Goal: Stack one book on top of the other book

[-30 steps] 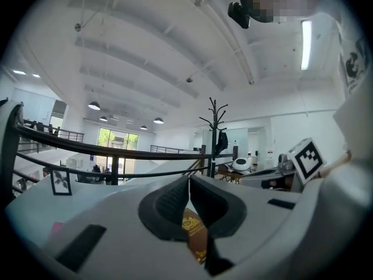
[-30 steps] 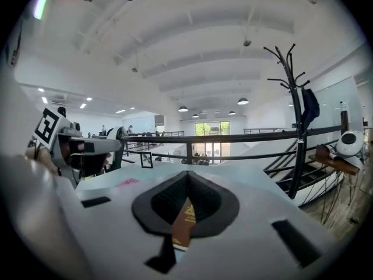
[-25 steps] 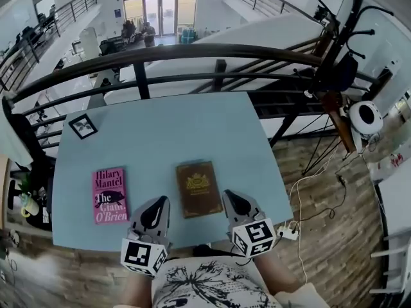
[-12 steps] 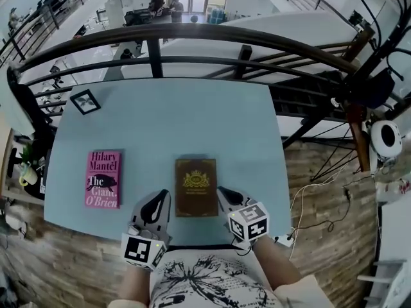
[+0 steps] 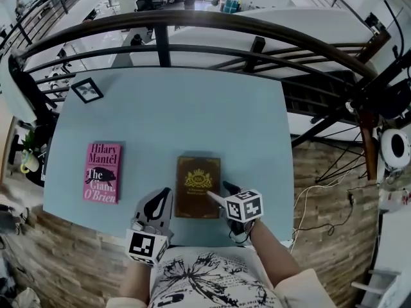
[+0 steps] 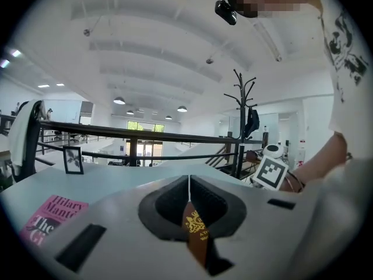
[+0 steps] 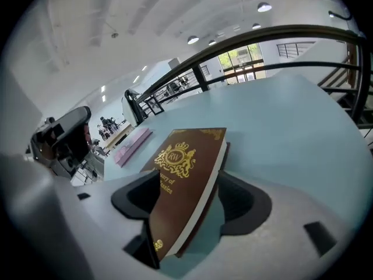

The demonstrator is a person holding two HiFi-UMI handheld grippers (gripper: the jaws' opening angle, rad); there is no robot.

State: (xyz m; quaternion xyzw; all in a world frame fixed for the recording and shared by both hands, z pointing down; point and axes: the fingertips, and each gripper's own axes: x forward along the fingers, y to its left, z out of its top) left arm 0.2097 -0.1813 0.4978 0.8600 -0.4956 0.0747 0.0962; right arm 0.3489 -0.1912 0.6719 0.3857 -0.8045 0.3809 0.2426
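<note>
A brown book with a gold crest lies flat near the front edge of the pale blue table. A pink book lies flat to its left, apart from it. My right gripper is at the brown book's near right corner; its jaws are opening and stand wide, and in the right gripper view the brown book sits between them, its corner tilted up, no pad pressing on it. My left gripper is shut and empty, just left of the brown book. The left gripper view shows its closed jaws and the pink book.
A small framed picture stands at the table's far left corner. A dark railing runs behind the table, with a drop to a lower floor beyond. A coat stand is off to the right. My torso is at the front edge.
Both grippers have come down towards the table. The right one swung left onto the brown book's corner and its jaws went from shut to wide.
</note>
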